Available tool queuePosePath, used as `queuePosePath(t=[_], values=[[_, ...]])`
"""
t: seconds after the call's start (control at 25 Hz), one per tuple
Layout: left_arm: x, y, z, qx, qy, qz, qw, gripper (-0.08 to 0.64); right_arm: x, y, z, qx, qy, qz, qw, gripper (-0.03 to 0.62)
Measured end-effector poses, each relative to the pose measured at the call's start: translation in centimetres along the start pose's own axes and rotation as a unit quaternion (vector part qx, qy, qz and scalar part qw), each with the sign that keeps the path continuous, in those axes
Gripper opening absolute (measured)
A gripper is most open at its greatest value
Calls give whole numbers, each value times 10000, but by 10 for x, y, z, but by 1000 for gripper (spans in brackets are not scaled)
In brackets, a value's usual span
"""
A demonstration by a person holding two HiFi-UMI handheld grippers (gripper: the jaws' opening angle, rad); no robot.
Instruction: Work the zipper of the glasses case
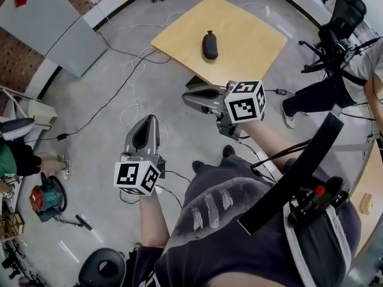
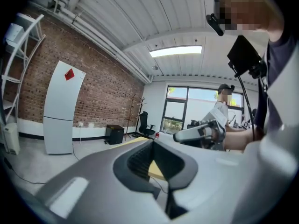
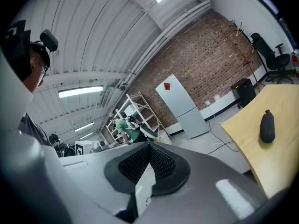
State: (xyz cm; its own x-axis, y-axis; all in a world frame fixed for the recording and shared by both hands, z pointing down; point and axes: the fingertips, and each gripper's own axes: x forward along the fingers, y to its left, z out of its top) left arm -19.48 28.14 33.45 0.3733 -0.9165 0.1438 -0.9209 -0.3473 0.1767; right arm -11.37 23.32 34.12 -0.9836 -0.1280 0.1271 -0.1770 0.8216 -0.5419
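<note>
The black glasses case [image 1: 209,45] lies shut on the light wooden table [image 1: 251,46], far from both grippers; in the right gripper view the case [image 3: 267,126] shows on the table [image 3: 280,162] at the right. My left gripper [image 1: 149,119] hovers over the floor, short of the table, jaws together and empty. My right gripper [image 1: 186,95] is held nearer the table's front corner, also shut on nothing. In the left gripper view my left gripper [image 2: 152,142] points toward the table, with the right gripper [image 2: 196,133] ahead on the right.
Cables [image 1: 134,76] trail over the concrete floor between me and the table. A white cabinet [image 1: 51,23] stands at the far left by the brick wall. A seated person [image 1: 335,85] and an office chair [image 1: 344,14] are right of the table. A power tool [image 1: 45,199] lies at the left.
</note>
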Motion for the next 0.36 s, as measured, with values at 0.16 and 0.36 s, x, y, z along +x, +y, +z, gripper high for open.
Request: queuePosePath(t=[0.16, 0.36], values=[[-5, -8, 6, -92, -65, 70, 9999, -2, -13, 3, 3, 26, -153, 31, 9999, 2], [-9, -11, 37, -727, -600, 81, 9955, -6, -27, -4, 2, 474, -410, 134, 9979, 2]])
